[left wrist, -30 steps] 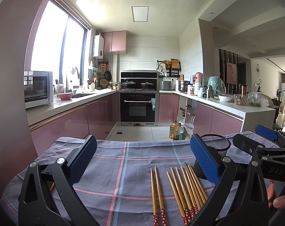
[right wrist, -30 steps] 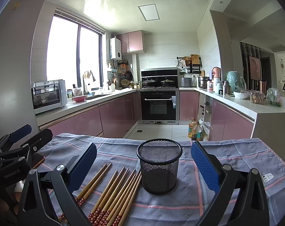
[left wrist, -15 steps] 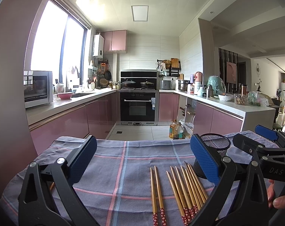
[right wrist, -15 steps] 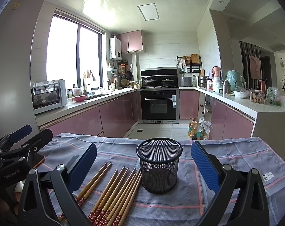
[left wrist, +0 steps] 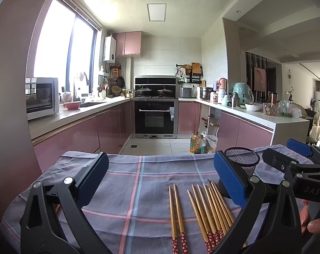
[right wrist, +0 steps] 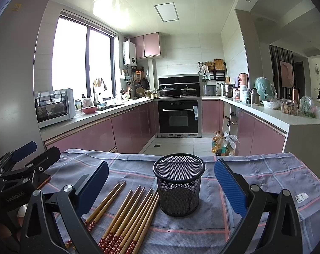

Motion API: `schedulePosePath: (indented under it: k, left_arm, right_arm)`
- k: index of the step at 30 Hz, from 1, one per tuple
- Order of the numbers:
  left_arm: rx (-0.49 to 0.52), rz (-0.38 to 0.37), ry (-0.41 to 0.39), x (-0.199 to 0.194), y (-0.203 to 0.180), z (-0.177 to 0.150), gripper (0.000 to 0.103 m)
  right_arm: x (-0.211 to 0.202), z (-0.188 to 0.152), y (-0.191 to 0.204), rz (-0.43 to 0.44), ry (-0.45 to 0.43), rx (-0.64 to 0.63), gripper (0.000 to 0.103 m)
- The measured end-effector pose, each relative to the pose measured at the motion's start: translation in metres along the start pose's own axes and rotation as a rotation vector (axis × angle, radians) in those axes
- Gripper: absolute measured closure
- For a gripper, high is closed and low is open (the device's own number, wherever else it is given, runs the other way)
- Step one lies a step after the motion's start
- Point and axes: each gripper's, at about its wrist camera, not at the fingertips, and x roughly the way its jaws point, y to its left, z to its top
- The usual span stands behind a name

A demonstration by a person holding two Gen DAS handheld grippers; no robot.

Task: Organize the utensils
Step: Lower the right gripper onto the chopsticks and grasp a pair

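Both tools share one build. The left gripper [left wrist: 160, 177] has black angular arms, each pierced by a triangular cut-out behind the jaws, with round silver screws at the pivots and flat blue textured pads [left wrist: 228, 178] lining the jaws' inner faces. The right gripper [right wrist: 161, 182] matches it. Behind the jaws, white lettering reads "DAS" on the right gripper's body, "GenRobot.AI" on the left's.
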Motion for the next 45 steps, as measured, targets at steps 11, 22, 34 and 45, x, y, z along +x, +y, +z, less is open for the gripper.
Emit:
schedulePosePath:
  k: [11,22,34,45]
  left_arm:
    - [0.028,-0.063,0.189,0.029,0.010,-0.011,0.005]
    - [0.060,-0.138,0.535,0.087,0.021,-0.059,0.022]
    - [0.076,-0.189,0.685,0.114,0.013,-0.080,0.036]
    - [0.082,-0.197,0.712,0.123,0.012,-0.080,0.047]
  right_arm:
    - [0.025,-0.019,-0.005,0.083,0.243,-0.017,0.006]
    - [0.077,-0.070,0.008,0.126,0.584,0.011,0.038]
    - [0.090,-0.076,0.002,0.125,0.671,0.042,0.057]
    - [0.107,-0.073,0.013,0.109,0.708,-0.020,0.069]
